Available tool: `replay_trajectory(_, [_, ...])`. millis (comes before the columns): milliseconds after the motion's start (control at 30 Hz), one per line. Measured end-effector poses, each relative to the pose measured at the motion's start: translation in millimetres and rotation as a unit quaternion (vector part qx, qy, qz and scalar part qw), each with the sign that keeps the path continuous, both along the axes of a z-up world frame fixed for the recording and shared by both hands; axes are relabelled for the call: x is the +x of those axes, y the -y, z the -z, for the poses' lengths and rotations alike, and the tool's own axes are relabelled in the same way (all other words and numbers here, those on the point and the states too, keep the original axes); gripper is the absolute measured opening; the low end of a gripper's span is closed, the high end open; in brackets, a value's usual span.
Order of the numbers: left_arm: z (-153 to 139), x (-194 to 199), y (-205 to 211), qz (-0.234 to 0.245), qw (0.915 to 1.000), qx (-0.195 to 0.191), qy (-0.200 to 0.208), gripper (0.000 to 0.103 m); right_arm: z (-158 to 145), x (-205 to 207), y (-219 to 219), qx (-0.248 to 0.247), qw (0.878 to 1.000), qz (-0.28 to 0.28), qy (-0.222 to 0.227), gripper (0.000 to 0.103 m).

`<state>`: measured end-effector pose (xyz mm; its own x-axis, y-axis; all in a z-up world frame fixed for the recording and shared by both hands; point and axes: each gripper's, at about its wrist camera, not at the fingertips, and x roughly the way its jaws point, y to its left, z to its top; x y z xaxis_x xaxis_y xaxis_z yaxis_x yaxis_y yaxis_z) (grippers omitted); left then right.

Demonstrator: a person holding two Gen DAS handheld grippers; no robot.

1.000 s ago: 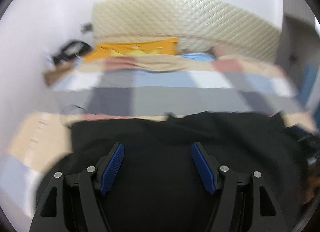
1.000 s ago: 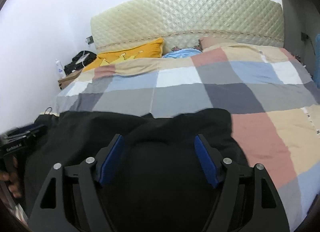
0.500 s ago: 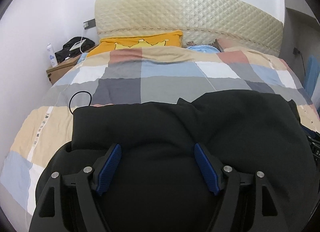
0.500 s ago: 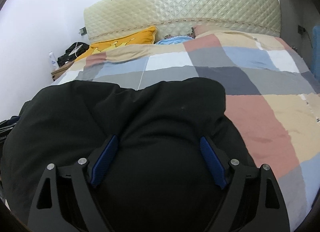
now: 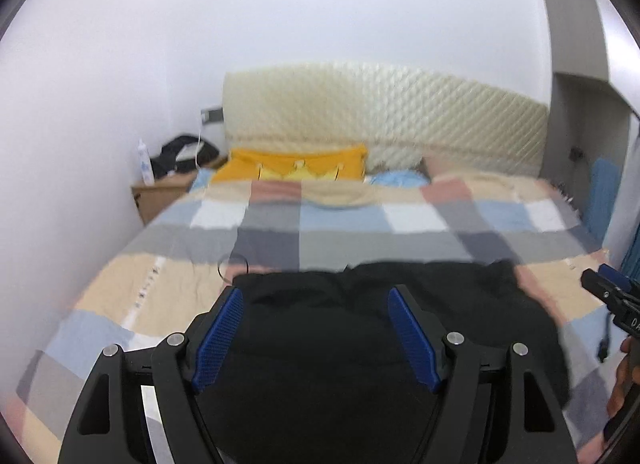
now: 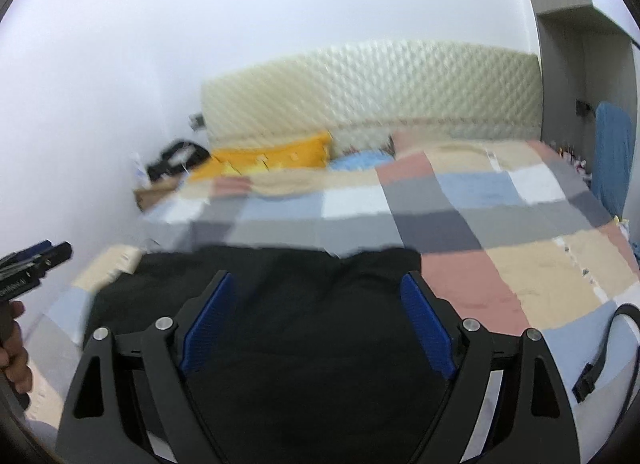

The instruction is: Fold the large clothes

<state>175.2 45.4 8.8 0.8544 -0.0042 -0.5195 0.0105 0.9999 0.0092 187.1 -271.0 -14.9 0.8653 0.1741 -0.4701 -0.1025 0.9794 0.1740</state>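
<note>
A black garment [image 5: 400, 344] lies bunched on the near part of the checkered blanket [image 5: 360, 223], blurred by motion. My left gripper [image 5: 316, 296] hangs above the garment's left part, open, its blue pads [image 5: 218, 336] apart with only cloth far below them. My right gripper [image 6: 318, 280] hovers over the same black garment [image 6: 320, 344] toward its right end, open wide and holding nothing. Each gripper shows at the edge of the other's view: the right gripper [image 5: 598, 275] and the left gripper [image 6: 56, 250], both held by a hand.
A quilted cream headboard [image 5: 380, 111] and a yellow pillow [image 5: 292, 167] stand at the bed's far end. A wooden nightstand [image 5: 160, 191] with a bottle and a black bag is at far left. A black hair tie [image 5: 232, 266] lies on the blanket. A black strap [image 6: 600, 364] lies near right.
Both grippers have lifted up and drawn back from the black garment, which now sits lower and smaller in both views. Their jaws stay apart; the right pair has widened a little.
</note>
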Motion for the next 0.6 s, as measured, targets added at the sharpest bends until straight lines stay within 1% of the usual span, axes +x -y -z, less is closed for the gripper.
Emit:
replay_trajectory(100, [-43, -31, 6, 0.011, 0.9998, -0.001, 0.017, 0.076, -40, -29, -9, -0.001, 1.000, -0.013, 0.027, 0.085])
replay_trajectory(167, [-67, -50, 8, 0.016, 0.9995, -0.010, 0.027, 0.084, -68, -49, -15, 0.007, 0.999, -0.022, 0.045, 0.086])
replay_trajectory(233, [-88, -72, 10, 0.027, 0.9983, -0.028, 0.044, 0.088, -93, -72, -18, 0.019, 0.997, -0.027, 0.069, 0.096])
replay_trajectory(267, [-93, -80, 13, 0.028, 0.9981, -0.026, 0.048, 0.088, -102, -82, -20, 0.026, 0.996, -0.022, 0.083, 0.103])
replay_trajectory(333, [-101, -97, 18, 0.029, 0.9981, -0.020, 0.051, 0.088, -112, -94, -25, 0.029, 0.995, -0.023, 0.090, 0.103])
replay_trajectory(433, [-107, -122, 23, 0.036, 0.9976, -0.024, 0.054, 0.088, -119, -116, -27, 0.050, 0.994, -0.026, 0.095, 0.103])
replay_trajectory(533, [-111, -147, 24, 0.039, 0.9972, -0.029, 0.057, 0.088, -126, -137, -29, 0.048, 0.994, -0.025, 0.100, 0.103])
replay_trajectory(600, [-111, -160, 21, 0.035, 0.9973, -0.027, 0.058, 0.088, -131, -152, -31, 0.045, 0.993, -0.038, 0.102, 0.103])
